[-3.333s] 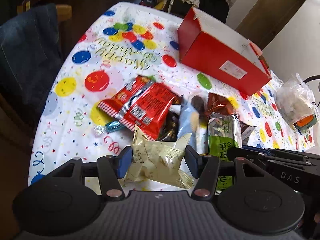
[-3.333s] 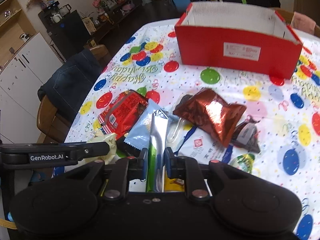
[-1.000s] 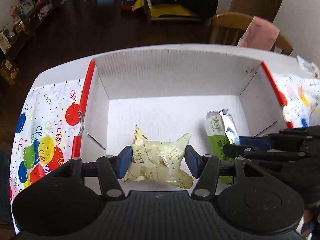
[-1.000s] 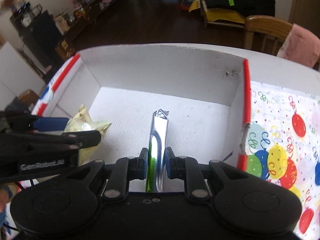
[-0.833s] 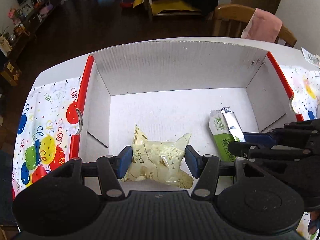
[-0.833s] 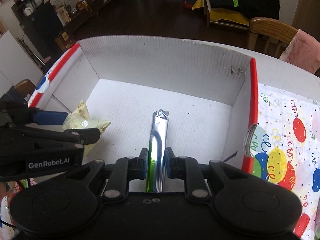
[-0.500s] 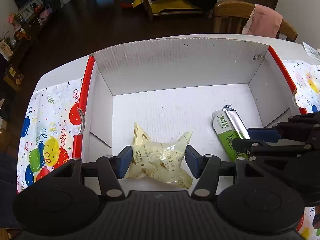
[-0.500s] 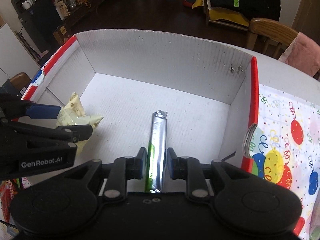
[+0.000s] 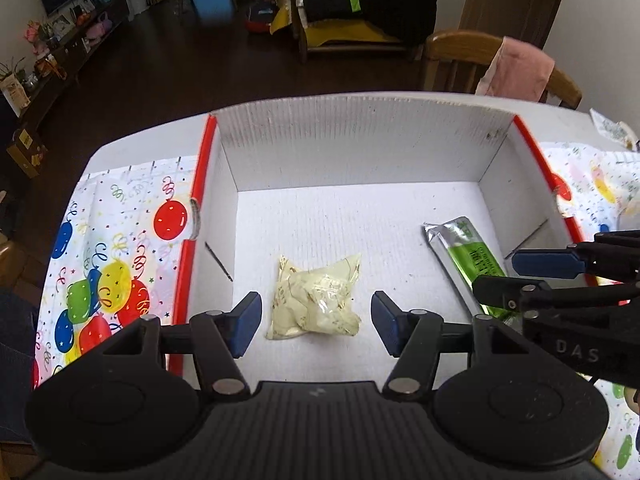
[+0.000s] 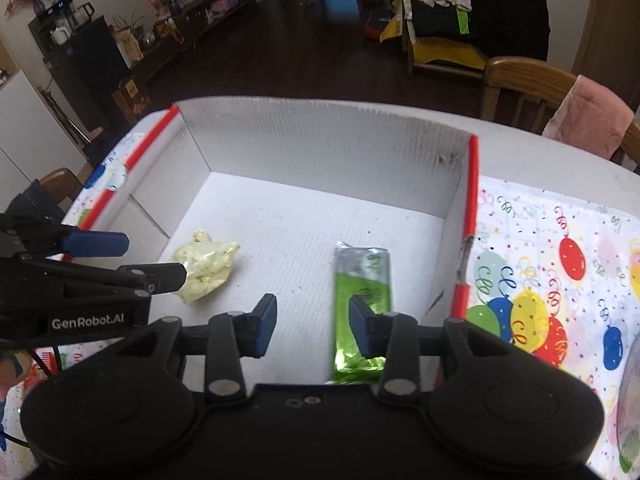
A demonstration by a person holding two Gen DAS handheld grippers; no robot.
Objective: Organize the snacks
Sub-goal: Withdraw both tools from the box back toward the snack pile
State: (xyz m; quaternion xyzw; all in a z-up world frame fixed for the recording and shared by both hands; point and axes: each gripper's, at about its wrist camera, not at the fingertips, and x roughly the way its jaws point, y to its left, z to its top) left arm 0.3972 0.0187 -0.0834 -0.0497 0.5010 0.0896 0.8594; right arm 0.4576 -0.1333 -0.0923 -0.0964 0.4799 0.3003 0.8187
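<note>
A box [image 9: 360, 140], white inside and red outside, lies open under both grippers. A pale yellow snack pouch [image 9: 316, 300] rests on its floor. My left gripper [image 9: 316, 322] hangs over the pouch, open, with a gap at each blue pad. A green foil bar [image 10: 362, 280] lies flat on the box floor [image 10: 280, 220] near the right wall. Over it my right gripper [image 10: 312, 326] has its jaws opening; the bar sits low under the right finger [image 10: 362, 330], not pressed. Each view also shows the other snack: the bar [image 9: 468, 256] and the pouch [image 10: 208, 264].
A balloon-print cloth [image 9: 112, 264] covers the table on both sides of the box [image 10: 560, 280]. A wooden chair with a pink cloth [image 10: 588, 116] stands beyond the far table edge. Dark floor and furniture lie behind.
Both grippers have let go. The yellow pouch dropped from the left pads onto the box floor. The green bar fell flat from the right pads, and both grippers rose slightly.
</note>
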